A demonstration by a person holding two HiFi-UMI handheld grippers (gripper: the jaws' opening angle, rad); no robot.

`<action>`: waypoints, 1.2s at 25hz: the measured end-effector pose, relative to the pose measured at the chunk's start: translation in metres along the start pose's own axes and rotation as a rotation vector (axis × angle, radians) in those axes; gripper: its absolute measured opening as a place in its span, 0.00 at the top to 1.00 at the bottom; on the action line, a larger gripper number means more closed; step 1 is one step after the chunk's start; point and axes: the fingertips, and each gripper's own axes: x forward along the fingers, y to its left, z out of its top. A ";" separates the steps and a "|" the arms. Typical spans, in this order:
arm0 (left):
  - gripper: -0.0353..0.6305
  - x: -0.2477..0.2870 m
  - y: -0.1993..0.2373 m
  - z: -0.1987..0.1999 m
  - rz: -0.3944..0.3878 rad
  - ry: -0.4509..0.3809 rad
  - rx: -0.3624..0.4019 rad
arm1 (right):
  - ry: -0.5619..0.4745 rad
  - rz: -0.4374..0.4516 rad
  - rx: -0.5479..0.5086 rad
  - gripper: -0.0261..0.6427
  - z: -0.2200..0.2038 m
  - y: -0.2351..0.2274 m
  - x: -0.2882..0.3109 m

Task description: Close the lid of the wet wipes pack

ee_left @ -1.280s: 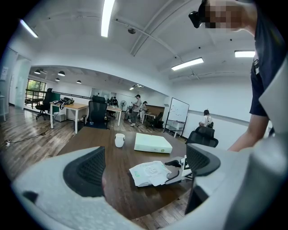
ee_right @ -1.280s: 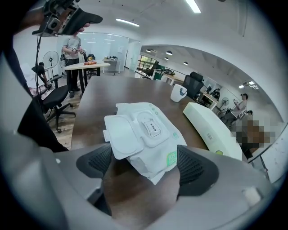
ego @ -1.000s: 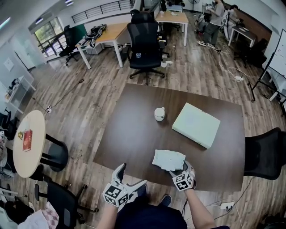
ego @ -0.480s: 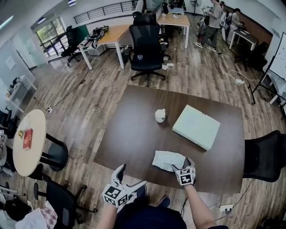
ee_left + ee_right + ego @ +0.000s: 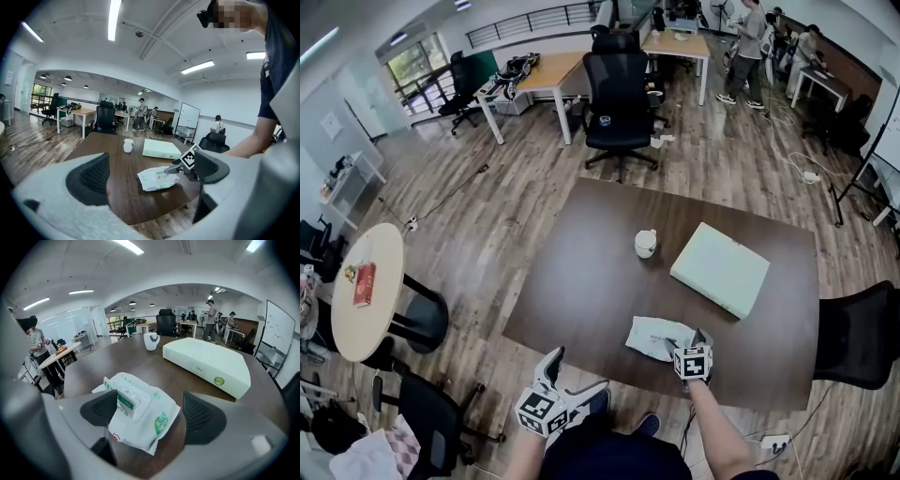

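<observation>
The right gripper [image 5: 685,337], its jaws apart but just now closing, straddles the wet wipes pack [image 5: 140,423] near the table's [image 5: 581,272] near edge. The raised lid [image 5: 127,401] stands just beside its left pad. The left gripper [image 5: 577,367], open and empty, is farther off.

White mug [image 5: 646,244] near pale box [image 5: 720,268]

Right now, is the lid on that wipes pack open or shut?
Open: the lid stands tilted up from the wipes pack, not flat.
</observation>
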 end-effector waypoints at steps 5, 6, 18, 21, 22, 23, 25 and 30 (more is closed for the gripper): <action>0.11 -0.006 0.003 -0.005 0.010 0.007 -0.004 | 0.033 -0.015 0.032 0.29 0.000 0.000 0.010; 0.11 -0.007 0.003 -0.005 0.011 0.007 -0.005 | 0.038 -0.022 0.037 0.29 0.001 -0.001 0.013; 0.11 -0.009 0.009 -0.003 0.023 0.005 -0.010 | 0.109 -0.062 0.057 0.29 -0.004 -0.008 0.034; 0.11 -0.008 0.009 -0.003 0.023 0.009 -0.011 | 0.127 -0.055 0.048 0.28 -0.005 -0.006 0.036; 0.11 -0.009 0.009 -0.003 0.022 0.010 -0.012 | 0.131 -0.053 0.044 0.28 -0.004 -0.004 0.036; 0.11 -0.009 0.010 -0.004 0.022 0.012 -0.013 | 0.135 -0.053 0.038 0.28 -0.003 -0.003 0.037; 0.11 -0.009 0.012 -0.004 0.023 0.014 -0.012 | 0.131 -0.058 0.028 0.28 -0.002 -0.004 0.040; 0.11 -0.003 0.016 -0.005 0.020 0.017 -0.009 | 0.166 -0.067 0.045 0.27 -0.009 -0.008 0.047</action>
